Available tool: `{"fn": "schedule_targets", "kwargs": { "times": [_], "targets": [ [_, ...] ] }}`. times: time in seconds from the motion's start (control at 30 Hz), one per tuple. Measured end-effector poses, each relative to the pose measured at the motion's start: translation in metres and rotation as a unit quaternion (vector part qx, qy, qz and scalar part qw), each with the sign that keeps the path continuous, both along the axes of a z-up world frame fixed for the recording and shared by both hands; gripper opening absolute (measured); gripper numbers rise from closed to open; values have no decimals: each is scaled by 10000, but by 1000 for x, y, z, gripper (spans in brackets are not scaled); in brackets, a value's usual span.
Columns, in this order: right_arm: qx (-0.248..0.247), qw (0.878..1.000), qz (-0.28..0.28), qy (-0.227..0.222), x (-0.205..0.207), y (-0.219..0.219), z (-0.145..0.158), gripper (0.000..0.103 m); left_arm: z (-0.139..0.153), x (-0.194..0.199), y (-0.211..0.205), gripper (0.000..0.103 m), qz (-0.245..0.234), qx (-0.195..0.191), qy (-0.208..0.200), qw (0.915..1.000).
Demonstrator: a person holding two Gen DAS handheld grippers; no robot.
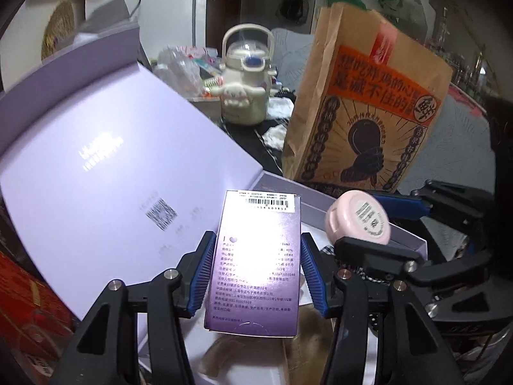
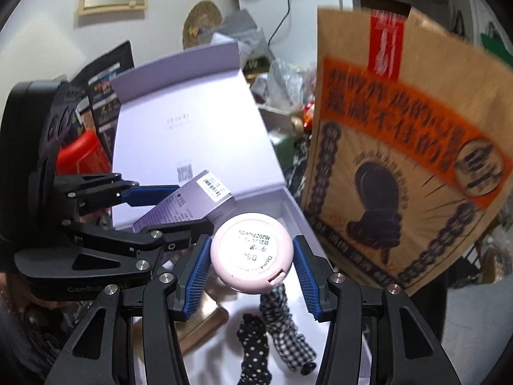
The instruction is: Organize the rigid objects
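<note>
Left gripper [image 1: 256,272] clamps purple carton [image 1: 256,266], barcode end at 12 o'clock, above open lilac box [image 1: 407,240]. Right gripper [image 2: 251,272] grips round pink case [image 2: 251,253], at 3 o'clock of carton. Paper bag [image 2: 400,160] at 1 o'clock.

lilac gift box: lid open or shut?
Open. The lilac gift box has its lid swung up and back, printed inside face showing, and the white interior exposed with scrunchies lying in it.

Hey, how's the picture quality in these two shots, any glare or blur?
Left wrist view: glare washes out the purple box print and open lid. Right wrist view: paper bag lettering is motion-blurred, pink round case stays sharp. Both bend at the fisheye edges.
</note>
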State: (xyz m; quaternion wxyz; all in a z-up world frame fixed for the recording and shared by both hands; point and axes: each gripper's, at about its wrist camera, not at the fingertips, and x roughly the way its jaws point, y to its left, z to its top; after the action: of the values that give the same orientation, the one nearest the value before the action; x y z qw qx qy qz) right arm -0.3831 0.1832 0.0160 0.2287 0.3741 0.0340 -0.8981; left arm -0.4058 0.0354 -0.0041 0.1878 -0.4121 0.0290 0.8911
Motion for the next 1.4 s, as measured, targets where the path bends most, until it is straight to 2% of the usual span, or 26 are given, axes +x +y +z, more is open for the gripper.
{"fn": "schedule_targets", "kwargs": {
  "times": [0.1,0.2,0.57,0.77,1.23,1.4],
  "targets": [
    [16,9999,-40,-114,-4,1,-8,51,-6,-4,2,52,-34,-16,-109,9999],
    [-6,9998,-113,-182,-5,3,-13,51,-12,-7,1,52,-105,181,-261,9994],
    [135,9987,-127,-474,-16,2,-30,51,-30,-14,7,52,-106,55,-476,9988],
    [198,9979,-121,-609,-20,3,-37,51,-33,-15,9,52,-141,-34,-479,9987],
    [355,9954,-191,-870,-27,6,-49,51,-36,-17,4,51,-145,139,-486,9986],
    [380,9950,-165,-909,-28,6,-50,51,-39,-20,3,51,-131,148,-599,9980]
  ]
}}
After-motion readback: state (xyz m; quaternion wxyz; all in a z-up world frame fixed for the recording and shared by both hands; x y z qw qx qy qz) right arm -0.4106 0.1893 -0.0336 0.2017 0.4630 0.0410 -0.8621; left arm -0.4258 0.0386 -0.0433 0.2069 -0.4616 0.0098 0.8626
